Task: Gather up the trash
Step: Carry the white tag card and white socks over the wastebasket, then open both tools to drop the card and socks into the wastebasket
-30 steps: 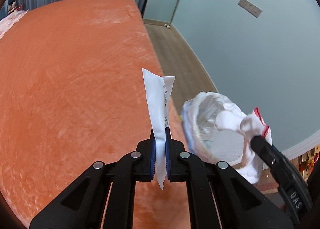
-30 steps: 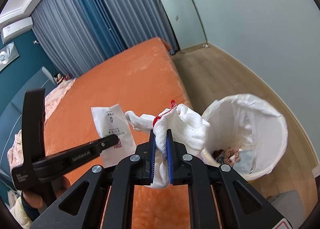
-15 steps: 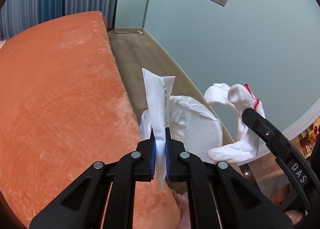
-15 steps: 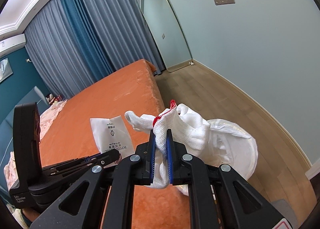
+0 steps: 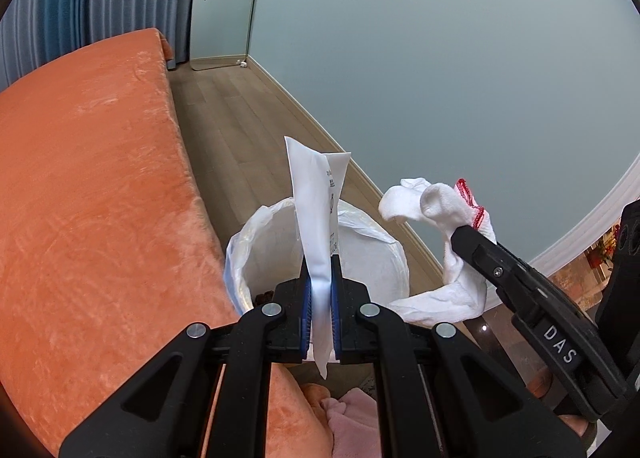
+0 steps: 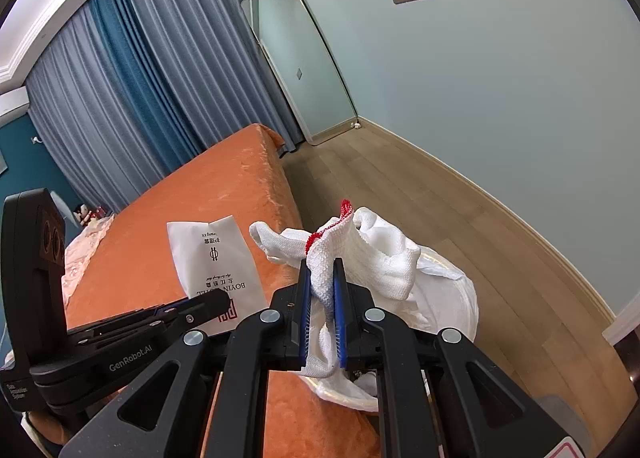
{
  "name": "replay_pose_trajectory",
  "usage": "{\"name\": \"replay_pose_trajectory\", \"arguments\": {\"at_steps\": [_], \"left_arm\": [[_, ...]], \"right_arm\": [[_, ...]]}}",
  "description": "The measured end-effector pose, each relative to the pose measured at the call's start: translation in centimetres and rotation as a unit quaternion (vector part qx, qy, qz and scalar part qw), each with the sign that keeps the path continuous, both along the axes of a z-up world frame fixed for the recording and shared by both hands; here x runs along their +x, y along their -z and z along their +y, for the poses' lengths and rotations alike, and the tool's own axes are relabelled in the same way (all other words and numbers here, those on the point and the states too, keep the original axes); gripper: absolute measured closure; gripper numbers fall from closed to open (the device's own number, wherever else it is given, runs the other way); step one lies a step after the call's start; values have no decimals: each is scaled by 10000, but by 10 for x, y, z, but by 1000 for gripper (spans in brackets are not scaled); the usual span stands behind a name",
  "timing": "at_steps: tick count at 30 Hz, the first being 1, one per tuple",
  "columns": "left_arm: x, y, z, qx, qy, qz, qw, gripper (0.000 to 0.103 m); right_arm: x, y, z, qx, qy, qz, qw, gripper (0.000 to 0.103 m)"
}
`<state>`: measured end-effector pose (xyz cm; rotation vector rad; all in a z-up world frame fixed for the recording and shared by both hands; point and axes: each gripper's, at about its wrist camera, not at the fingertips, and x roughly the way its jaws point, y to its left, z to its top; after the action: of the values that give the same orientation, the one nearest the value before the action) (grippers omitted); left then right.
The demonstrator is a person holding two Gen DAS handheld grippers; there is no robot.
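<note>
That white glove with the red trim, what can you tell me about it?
The glove is a knitted white cotton work glove with a red stitched cuff edge. It hangs crumpled, fingers flopping sideways, pinched in the right gripper. It is held in the air above the bag-lined trash bin beside the orange bed; only the gripper visibly touches it.

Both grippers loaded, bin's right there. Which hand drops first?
Left, probably. The left gripper holds the paper packet right in line with the open mouth of the lined bin. The right gripper's white glove seems to hang nearer the bin's rim, seen from the left wrist.
</note>
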<state>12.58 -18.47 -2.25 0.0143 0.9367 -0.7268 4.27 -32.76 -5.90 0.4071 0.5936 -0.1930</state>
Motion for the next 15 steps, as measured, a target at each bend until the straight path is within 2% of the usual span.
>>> {"name": "replay_pose_trajectory", "arguments": {"at_steps": [15], "left_arm": [[16,10,-28,24,90,87,9999,95]], "right_arm": [[11,9,-7,-16,92,128,9999,92]]}}
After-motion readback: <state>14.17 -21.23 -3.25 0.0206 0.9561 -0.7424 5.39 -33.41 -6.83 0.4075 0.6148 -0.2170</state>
